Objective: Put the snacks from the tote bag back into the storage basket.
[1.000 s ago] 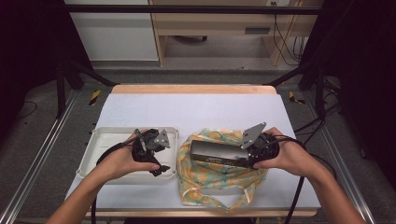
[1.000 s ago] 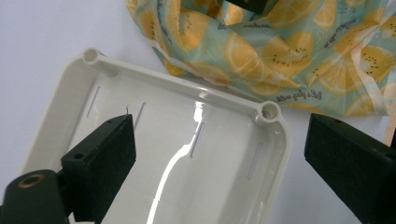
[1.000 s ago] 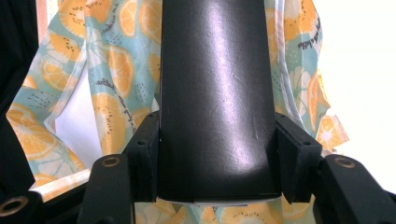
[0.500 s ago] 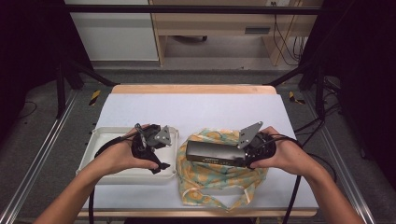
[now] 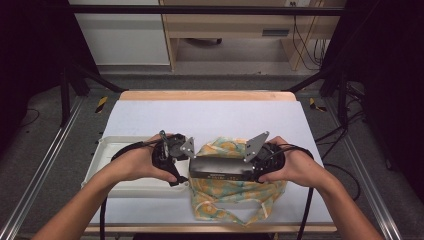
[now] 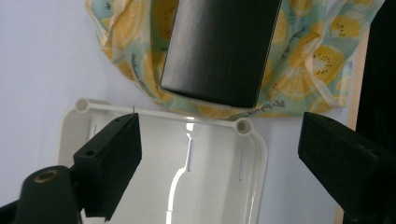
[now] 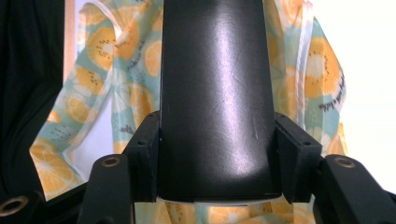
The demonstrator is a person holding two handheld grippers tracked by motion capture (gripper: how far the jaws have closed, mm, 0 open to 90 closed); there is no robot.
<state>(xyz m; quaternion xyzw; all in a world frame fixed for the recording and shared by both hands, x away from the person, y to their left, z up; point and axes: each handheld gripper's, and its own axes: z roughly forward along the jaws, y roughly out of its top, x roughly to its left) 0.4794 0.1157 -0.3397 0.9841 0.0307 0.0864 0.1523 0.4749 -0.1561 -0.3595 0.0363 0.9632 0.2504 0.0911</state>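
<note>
My right gripper (image 7: 219, 144) is shut on one end of a long black box (image 7: 217, 84), its pads pressing both sides. In the high view that box (image 5: 220, 168) hangs level above a lemon-print cloth bag (image 5: 235, 197), with the right gripper (image 5: 248, 169) at its right end. The left gripper (image 5: 184, 159) is just off the box's left end. Its jaws stand wide apart in the left gripper view (image 6: 219, 133), have just been closing a little, and have nothing between them. The box's end (image 6: 219, 46) lies ahead of them.
A white plastic tray (image 5: 112, 167) sits at the left front of the white table, under my left hand; its rim (image 6: 187, 115) touches the bag (image 6: 308, 60). The table's wooden front edge (image 5: 210, 228) is close behind the bag.
The right gripper has carried the black box to the left over the bag. The left gripper has moved right and a little up, toward the box's free end.
</note>
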